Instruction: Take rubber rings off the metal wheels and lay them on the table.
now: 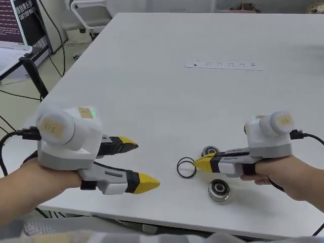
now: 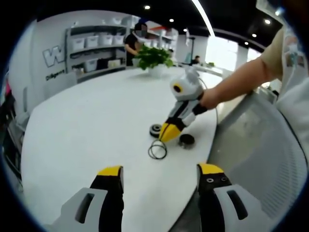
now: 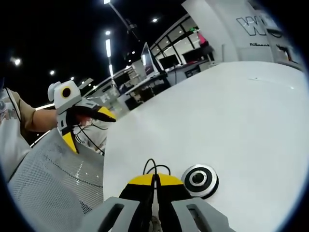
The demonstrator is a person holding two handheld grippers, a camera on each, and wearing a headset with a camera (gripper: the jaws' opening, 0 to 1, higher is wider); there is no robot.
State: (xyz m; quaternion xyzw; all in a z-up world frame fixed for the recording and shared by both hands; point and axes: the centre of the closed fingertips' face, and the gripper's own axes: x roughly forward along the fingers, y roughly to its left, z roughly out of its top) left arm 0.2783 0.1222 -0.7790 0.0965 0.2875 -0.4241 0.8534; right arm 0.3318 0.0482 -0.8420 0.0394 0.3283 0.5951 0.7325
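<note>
The left claw (image 1: 136, 163) hovers over the near-left part of the white desk (image 1: 167, 91), its yellow-tipped jaws spread wide and holding nothing. It points right, towards the work. In the left gripper view the open jaws frame the whole group, which lies straight ahead of them but well apart.

Next to the right, the rubber rings (image 1: 186, 167) lie flat on the desk as thin black loops, overlapping one another. They sit between the two claws, far closer to the right one.

The right claw (image 1: 201, 163) has its jaws pressed together and points left, its tip just at the edge of the loops. In the right gripper view the loops rise just beyond the shut tips. I cannot tell whether a ring is nipped between them.

Two metal wheels flank this claw: the far wheel (image 1: 210, 151) just behind it and the near wheel (image 1: 218, 190) just in front, towards the desk edge. A dark band circles the wheel seen in the right gripper view, so a ring may remain on it. The right claw is much the nearer for that wheel, which lies just to one side of its tip.
</note>
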